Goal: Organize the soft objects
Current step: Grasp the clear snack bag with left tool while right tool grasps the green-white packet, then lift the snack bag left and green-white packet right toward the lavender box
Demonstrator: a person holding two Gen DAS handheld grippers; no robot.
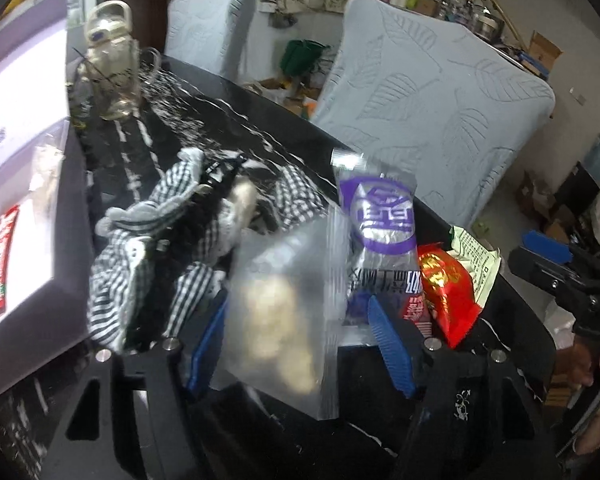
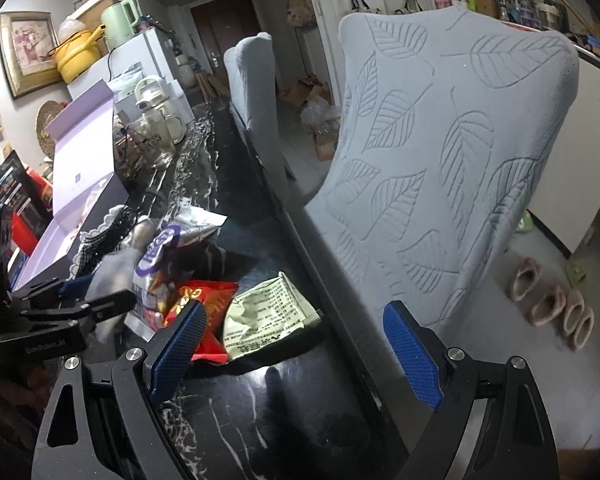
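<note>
A clear plastic bag [image 1: 278,312] with pale contents lies between the blue pads of my left gripper [image 1: 296,320], whose jaws stand wide around it; the bag looks blurred. Behind it are a purple-and-silver snack packet [image 1: 380,216], a red packet [image 1: 448,288] and a pale green printed packet [image 1: 478,256]. A black-and-white checked cloth [image 1: 148,248] lies to the left. My right gripper [image 2: 296,344] is open and empty above the black marble table [image 2: 260,412], just right of the red packet [image 2: 208,300] and green packet [image 2: 268,312].
An open lilac box [image 1: 24,184] stands at the table's left. A glass jug [image 1: 114,60] stands at the far end. Two chairs with grey leaf-pattern covers [image 2: 440,152] stand along the table's right edge. Slippers [image 2: 552,304] lie on the floor.
</note>
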